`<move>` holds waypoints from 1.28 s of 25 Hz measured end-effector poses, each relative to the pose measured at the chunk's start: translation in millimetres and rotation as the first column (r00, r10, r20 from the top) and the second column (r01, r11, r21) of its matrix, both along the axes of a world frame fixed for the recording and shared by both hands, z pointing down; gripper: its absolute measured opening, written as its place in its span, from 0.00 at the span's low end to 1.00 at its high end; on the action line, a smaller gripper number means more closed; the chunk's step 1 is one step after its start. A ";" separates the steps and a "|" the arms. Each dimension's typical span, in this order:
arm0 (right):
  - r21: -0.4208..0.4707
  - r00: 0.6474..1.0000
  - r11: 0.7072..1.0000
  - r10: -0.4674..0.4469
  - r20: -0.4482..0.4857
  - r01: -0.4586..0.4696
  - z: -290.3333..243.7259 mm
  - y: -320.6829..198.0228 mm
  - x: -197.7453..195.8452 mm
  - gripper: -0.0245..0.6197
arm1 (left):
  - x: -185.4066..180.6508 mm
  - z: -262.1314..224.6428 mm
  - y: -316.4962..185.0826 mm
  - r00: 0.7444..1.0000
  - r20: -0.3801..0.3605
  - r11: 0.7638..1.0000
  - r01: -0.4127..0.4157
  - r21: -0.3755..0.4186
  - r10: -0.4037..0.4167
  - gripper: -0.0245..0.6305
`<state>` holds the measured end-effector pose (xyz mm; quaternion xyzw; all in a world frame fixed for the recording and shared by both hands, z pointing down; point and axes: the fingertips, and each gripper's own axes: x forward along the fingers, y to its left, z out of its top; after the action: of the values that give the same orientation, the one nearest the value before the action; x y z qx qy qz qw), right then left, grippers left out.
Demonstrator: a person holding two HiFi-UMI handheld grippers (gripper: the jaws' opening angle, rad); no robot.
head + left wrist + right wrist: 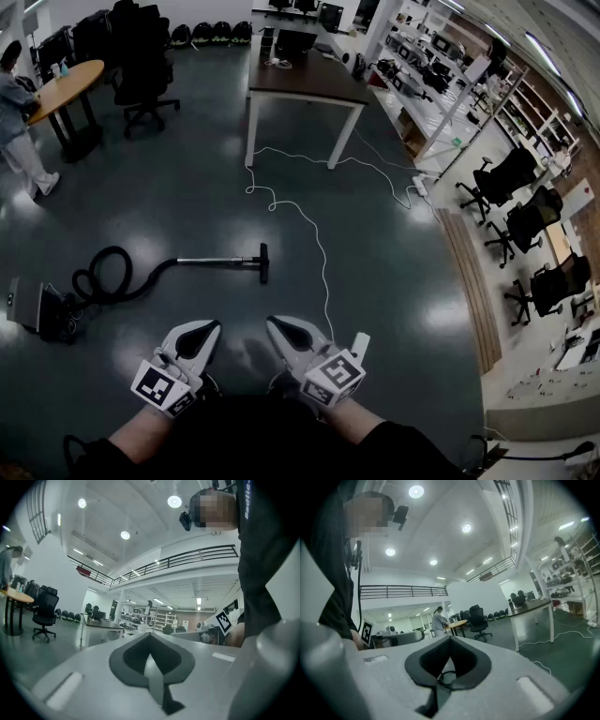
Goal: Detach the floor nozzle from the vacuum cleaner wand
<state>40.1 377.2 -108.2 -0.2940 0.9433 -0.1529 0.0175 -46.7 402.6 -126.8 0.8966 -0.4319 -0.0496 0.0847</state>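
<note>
Approach comes first, since the floor nozzle (264, 263) lies on the floor well ahead of the person, at the right-hand end of the wand (214, 261), with the hose (108, 272) curling back to the canister (33, 307) at far left. Left gripper (199, 335) and right gripper (281, 333) are both held close to the body and far from the vacuum. Each has its fingers pressed together with nothing between them, so both need to open before they reach the work. A sensible plan is to step in without treading on the white cable (319, 253) that trails just right of the nozzle. One gripper should then steady the wand close to the joint while the other takes the nozzle neck. The wand looks thin and smooth, so it would probably slip in a loose hold. Pulling straight along the wand's line, not at an angle, should free the nozzle without dragging the canister. Whether the joint has a release catch cannot be told from here.
</note>
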 end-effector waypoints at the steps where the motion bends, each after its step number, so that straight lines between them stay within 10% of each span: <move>1: 0.000 1.000 1.000 -0.002 -0.001 0.002 -0.3 1.9 0.8 0.03 | 1.4 -0.4 1.9 1.000 0.005 1.000 -0.004 0.005 0.004 0.04; 32: -0.046 0.997 0.999 -0.006 0.082 0.010 24.4 -19.6 70.9 0.04 | 70.0 16.8 -37.1 0.998 0.065 0.999 -0.019 -0.039 0.022 0.04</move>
<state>111.1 357.7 -83.8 -0.2841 0.9392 -0.1868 0.0488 23.3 365.4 -110.1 0.9003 -0.4261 -0.0109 0.0882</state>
